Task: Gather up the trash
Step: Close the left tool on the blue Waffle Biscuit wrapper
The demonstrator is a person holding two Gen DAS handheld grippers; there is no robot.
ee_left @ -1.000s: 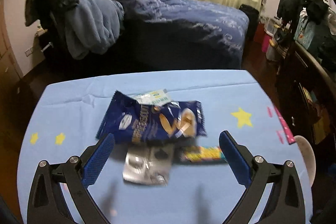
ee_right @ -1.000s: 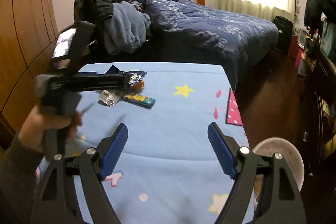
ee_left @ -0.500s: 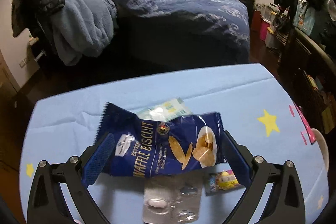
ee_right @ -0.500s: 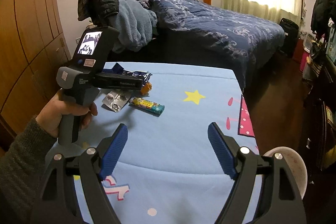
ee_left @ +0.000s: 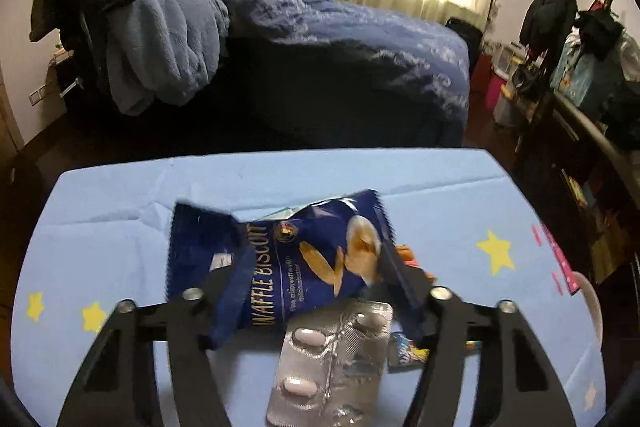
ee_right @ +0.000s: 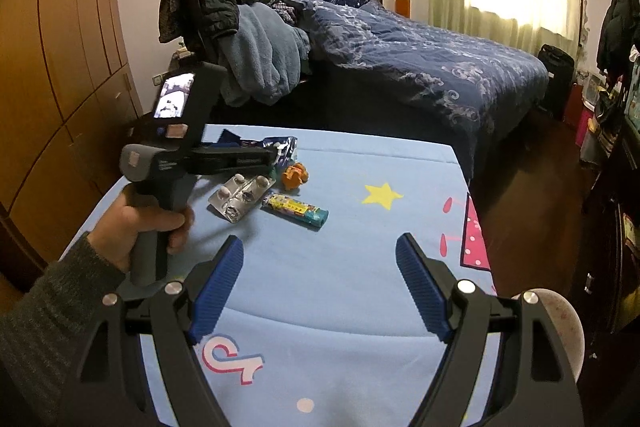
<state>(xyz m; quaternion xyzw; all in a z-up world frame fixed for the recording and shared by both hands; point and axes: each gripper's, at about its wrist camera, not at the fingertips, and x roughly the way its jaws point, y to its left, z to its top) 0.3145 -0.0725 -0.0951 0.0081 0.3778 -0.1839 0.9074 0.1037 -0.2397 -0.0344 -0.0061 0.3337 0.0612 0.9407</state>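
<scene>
A dark blue waffle biscuit bag (ee_left: pixel 280 267) lies on the light-blue tablecloth (ee_left: pixel 120 227), and my left gripper (ee_left: pixel 312 251) is closing on it. The blue pads press its two sides and the bag buckles upward. A pale sachet (ee_left: pixel 280 213) peeks out behind the bag. In front lie a silver pill blister (ee_left: pixel 332 359) and a colourful candy wrapper (ee_left: pixel 404 351), with an orange wrapper (ee_left: pixel 408 255) to the right. The right wrist view shows the left gripper (ee_right: pixel 278 157) on the bag (ee_right: pixel 286 143), beside the blister (ee_right: pixel 240 197) and candy wrapper (ee_right: pixel 294 209). My right gripper (ee_right: pixel 320 267) hovers open, with nothing between its fingers.
A pale round bin (ee_right: pixel 560 323) stands off the table's right edge. A bed with a blue quilt (ee_right: pixel 420 67) and a pile of clothes (ee_right: pixel 248 59) lie beyond the far edge. Wooden wardrobes (ee_right: pixel 60 67) line the left, dark furniture the right.
My left gripper moved forward and down over the biscuit bag, and its jaws narrowed from wide open onto it, crumpling it. The right gripper stayed put and open.
</scene>
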